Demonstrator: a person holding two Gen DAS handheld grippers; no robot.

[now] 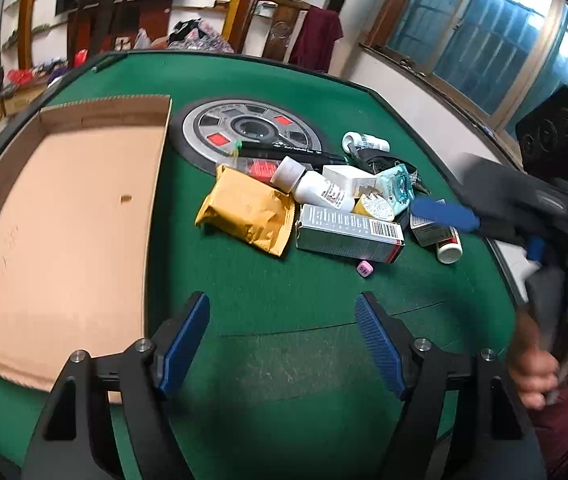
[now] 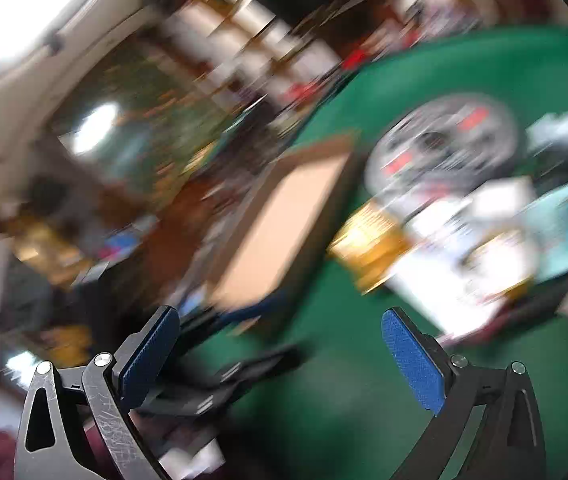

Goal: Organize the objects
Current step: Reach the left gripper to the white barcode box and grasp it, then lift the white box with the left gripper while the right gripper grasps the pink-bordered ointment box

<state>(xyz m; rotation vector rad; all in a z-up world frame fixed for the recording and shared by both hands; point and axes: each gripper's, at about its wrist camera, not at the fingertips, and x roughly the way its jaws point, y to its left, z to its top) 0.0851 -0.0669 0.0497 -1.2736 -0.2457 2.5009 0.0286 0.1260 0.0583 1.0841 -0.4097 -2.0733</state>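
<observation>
Two grippers are over a green felt worktop (image 1: pixel 284 300), neither holding anything. Left gripper (image 1: pixel 281 344): fingers spread, bare felt between them. Right gripper (image 2: pixel 279 360): fingers likewise spread and empty; its own view is badly blurred, so detail there is unreliable.

Largest item: a shallow cardboard tray (image 1: pixel 63 220), empty, lying on the left of the worktop. Stiff corrugated walls, flat floor; the likely destination for the clutter.

Next: a round grey disc (image 1: pixel 251 128) with red inserts, set in the felt beyond the pile. It looks like part of the table and not for moving.

Clutter lies right of the tray, heaped and touching:
- Yellow pouch (image 1: pixel 247 216), nearest the tray. Crinkled, soft, probably light; it should deform under grip, so pinch across a crimped edge.
- Silver carton (image 1: pixel 348 236), long, rigid, glossy. Take it across the narrow faces; it may slip.
- White bottle (image 1: pixel 316 188), lying on its side across the pile; round and smooth, liable to roll. Grip across the body.
- Teal packet (image 1: pixel 398 186), clear plastic look; contents cannot be told.
- Pink die (image 1: pixel 364 269), apart from the pile on the near side; small, hard, easily flicked away.
</observation>
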